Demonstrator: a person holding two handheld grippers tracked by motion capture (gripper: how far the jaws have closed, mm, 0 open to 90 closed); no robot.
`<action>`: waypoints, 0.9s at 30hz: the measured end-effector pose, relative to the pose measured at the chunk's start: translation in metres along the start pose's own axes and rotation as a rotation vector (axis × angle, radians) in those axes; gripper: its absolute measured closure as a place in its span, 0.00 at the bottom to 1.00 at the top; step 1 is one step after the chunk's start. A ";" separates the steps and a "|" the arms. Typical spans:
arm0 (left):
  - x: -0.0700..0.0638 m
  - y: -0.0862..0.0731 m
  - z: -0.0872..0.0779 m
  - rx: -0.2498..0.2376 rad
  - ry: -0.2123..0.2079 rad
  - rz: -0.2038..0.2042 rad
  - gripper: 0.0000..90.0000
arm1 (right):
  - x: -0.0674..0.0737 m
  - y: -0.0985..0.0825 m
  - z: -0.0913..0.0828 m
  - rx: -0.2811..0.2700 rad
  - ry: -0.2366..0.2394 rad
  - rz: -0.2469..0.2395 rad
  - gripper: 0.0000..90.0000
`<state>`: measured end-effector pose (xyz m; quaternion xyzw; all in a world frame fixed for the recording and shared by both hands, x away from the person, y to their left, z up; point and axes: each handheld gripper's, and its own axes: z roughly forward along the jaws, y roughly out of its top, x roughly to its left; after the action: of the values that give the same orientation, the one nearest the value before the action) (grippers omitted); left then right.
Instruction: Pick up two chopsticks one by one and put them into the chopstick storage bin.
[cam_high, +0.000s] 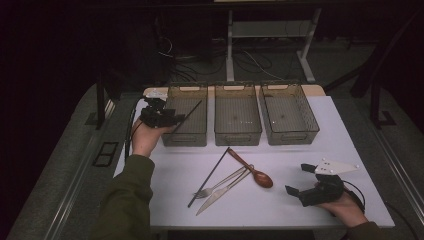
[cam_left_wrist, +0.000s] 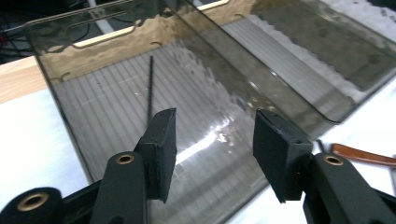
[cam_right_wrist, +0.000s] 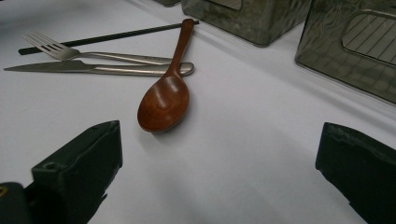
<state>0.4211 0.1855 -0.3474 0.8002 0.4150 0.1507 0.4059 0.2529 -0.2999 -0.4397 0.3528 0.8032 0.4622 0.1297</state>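
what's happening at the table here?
A person with a gripper in each hand is sorting cutlery into three bins. The left gripper is at the left bin, jaws open, and a black chopstick leans inside that bin, apart from the pads. The right gripper rests open on the table, aimed at the wooden spoon. A second chopstick, fork and knife lie unsorted.

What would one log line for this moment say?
left tongs: open over left bin, chopstick inside | right tongs: open, near spoon | table: fork, knife, second chopstick
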 end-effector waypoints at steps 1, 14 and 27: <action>-0.003 -0.002 -0.002 -0.009 -0.008 -0.004 0.53 | 0.000 0.000 0.000 0.000 0.000 0.000 0.00; -0.043 -0.041 -0.016 -0.063 -0.084 0.014 0.54 | 0.000 0.000 0.000 0.003 -0.004 0.003 0.00; -0.079 -0.082 -0.020 -0.025 -0.113 0.048 0.65 | 0.000 0.000 0.000 0.003 -0.005 0.002 0.00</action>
<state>0.3171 0.1606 -0.3910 0.8120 0.3703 0.1201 0.4350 0.2526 -0.2996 -0.4396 0.3549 0.8031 0.4603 0.1310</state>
